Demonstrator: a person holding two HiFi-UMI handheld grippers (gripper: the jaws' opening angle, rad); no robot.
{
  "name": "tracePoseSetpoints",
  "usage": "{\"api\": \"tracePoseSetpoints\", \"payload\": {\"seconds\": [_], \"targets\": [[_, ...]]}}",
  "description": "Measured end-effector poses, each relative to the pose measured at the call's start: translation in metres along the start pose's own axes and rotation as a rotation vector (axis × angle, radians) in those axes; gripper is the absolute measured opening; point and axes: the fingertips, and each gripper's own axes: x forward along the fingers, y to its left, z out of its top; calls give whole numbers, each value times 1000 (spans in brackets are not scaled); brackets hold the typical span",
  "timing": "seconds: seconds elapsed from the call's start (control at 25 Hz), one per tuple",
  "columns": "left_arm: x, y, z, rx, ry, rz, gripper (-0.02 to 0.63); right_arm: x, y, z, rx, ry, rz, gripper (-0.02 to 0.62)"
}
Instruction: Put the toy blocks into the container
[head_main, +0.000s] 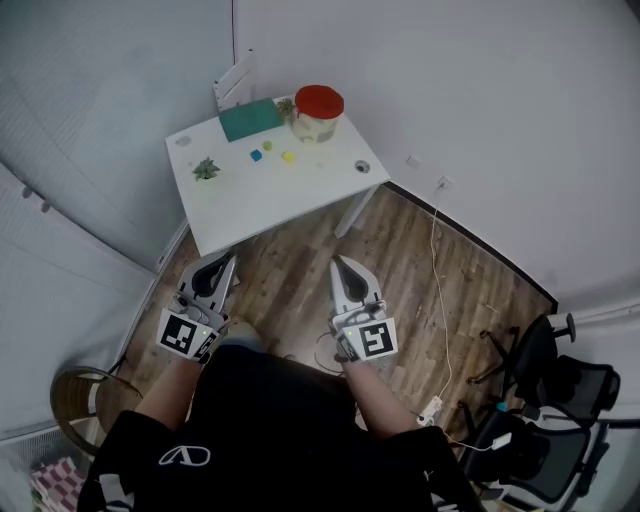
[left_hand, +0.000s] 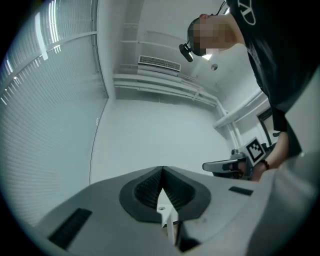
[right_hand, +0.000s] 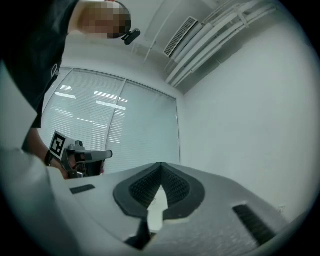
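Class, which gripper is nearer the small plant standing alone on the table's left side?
Left. The left gripper is over the floor, just short of the table edge nearest the plant. The right gripper, also over the floor, is farther off to the side.

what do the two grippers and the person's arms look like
The left gripper and right gripper both have light grey bodies that taper to a point, with dark ribbed pads inside the jaws. Each carries a white cube printed with black square markers. The person wears a black short-sleeved shirt with a small white logo.
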Motion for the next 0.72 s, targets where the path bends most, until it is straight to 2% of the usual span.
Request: {"api": "tracePoseSetpoints", "payload": {"seconds": [0.16,0.32,0.72], "targets": [[15,17,-11,-4,15,12,5,22,-14,-10,17,10,7,5],[46,53,-24,-12,12,18,5,65,-31,-21,19,15,14,5],[150,192,-51,-43,-24,-12,5,223,-82,-37,-23,50,-8,5]]}}
